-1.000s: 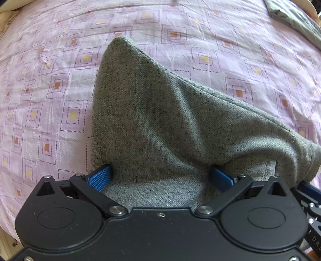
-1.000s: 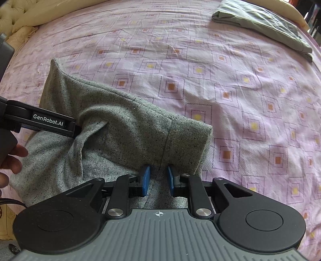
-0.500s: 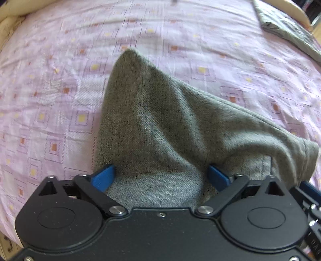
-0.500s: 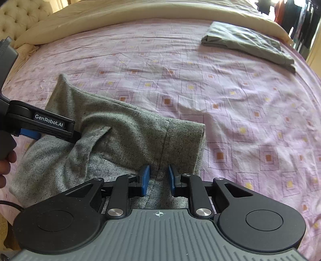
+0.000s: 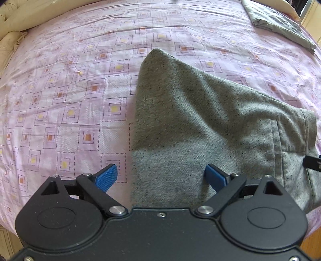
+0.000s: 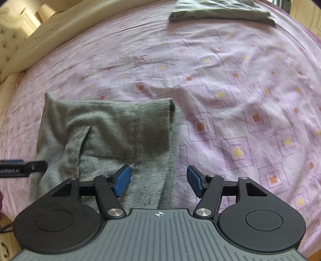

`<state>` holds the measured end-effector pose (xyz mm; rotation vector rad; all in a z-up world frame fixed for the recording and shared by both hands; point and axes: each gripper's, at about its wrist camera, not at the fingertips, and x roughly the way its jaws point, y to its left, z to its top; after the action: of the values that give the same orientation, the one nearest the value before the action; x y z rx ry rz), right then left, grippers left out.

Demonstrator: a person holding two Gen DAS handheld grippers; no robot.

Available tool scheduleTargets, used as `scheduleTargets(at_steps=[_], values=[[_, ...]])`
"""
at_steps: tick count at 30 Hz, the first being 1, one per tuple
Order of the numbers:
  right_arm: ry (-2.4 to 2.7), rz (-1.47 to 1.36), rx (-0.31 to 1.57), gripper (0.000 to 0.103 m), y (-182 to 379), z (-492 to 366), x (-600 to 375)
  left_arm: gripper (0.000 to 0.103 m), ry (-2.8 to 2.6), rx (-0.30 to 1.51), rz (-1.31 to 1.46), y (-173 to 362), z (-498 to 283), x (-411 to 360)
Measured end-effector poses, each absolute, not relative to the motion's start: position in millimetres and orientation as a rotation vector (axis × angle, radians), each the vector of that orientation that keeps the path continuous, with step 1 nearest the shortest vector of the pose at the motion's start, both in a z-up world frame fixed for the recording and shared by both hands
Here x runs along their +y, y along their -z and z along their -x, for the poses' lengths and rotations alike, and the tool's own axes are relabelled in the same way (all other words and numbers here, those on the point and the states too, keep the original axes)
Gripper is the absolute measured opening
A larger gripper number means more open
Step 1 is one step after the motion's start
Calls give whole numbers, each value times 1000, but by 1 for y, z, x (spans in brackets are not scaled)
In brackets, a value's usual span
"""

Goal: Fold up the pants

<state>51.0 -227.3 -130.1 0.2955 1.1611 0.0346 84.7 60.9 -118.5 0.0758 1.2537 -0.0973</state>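
The pants lie folded in a grey bundle on the bed, near its front edge. The right gripper, pinched on the cloth half a second ago, now gapes wide; the left gripper stays wide too. Both let go, so this fold looks finished. Another folded garment lies well apart.

Speckled grey pants, pink square-patterned bedsheet, olive-grey folded garment
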Motion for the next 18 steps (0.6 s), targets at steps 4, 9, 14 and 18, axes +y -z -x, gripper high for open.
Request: scheduleTargets(at_steps=[4,9,14,18], values=[[-51,-367,1178,65,141,-55,-236,96,129,1261,-76,124,-84,65],[-98,-380,1178,69,147,-63,-236,101,162,1291,-38,136,-94,72],[-106,-377,1185,75,151,-69,-233,103,206,1310,-11,145,-108,77],[-96,-363,1175,83,153,-69,-226,103,245,1326,36,154,-120,82]])
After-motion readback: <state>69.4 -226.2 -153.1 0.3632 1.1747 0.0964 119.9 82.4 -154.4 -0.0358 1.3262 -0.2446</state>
